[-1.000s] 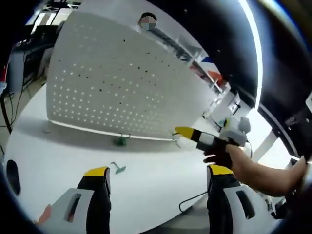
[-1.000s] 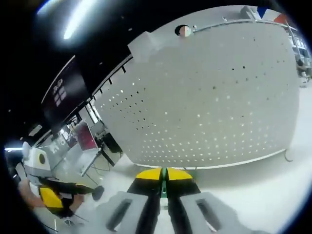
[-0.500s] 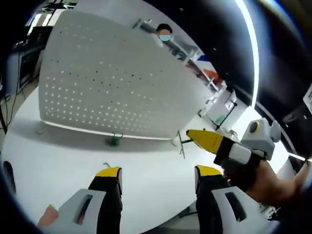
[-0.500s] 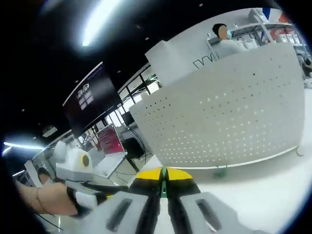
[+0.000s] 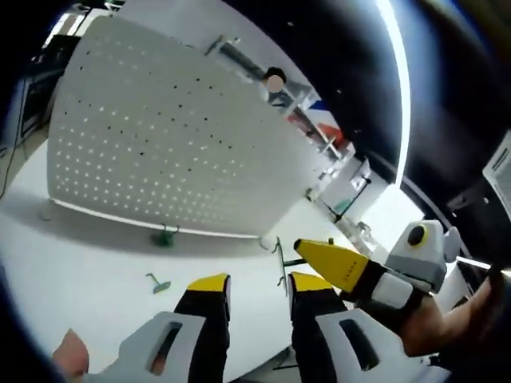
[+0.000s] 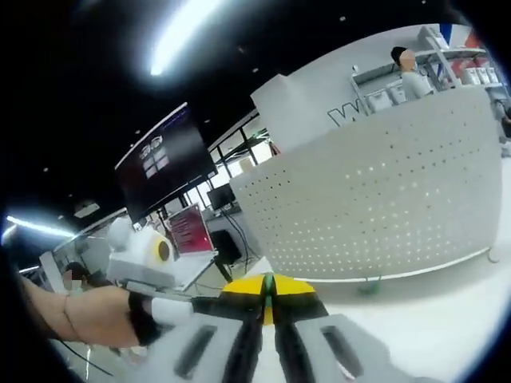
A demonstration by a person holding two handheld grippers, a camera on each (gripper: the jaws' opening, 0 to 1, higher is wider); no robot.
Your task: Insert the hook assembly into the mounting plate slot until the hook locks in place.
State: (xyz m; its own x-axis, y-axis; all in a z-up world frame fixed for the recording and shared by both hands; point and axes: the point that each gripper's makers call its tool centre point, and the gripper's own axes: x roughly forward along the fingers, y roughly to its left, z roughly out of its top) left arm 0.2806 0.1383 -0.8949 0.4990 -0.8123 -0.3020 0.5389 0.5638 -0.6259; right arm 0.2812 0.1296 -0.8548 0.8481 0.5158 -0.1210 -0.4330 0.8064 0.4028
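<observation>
Two grippers sit in your hands over a white table [image 5: 104,263]. In the left gripper view, your left gripper [image 5: 257,289] rises from the bottom with its yellow-tipped jaws a narrow gap apart and nothing between them. Just to its right, your right gripper [image 5: 307,250] reaches in, held by your hand [image 5: 435,335], its yellow jaws pressed together on a thin green hook [image 5: 279,267] whose wire hangs down from the tip. In the right gripper view the same jaws meet on a sliver of green, the hook [image 6: 268,282] clamped between them, while the left gripper [image 6: 207,307] comes in low from the left.

Further out on the table, in the left gripper view, a small green piece [image 5: 156,282] lies flat, well apart from both grippers. Beyond it another green piece [image 5: 164,236] sits right at the foot of the pegboard [image 5: 160,152], a big white perforated panel standing upright on the table; whether that piece is touching the panel cannot be told. The held hook is near the panel's lower right corner but clear of it, not in any hole.

Behind the panel the room is dark overhead with a long ceiling light [image 5: 399,88], shelves [image 5: 319,136] and a person [image 6: 409,68] standing far back. In the right gripper view, a dark wall screen [image 6: 164,171] and a red sign [image 6: 190,230] stand off to the left.
</observation>
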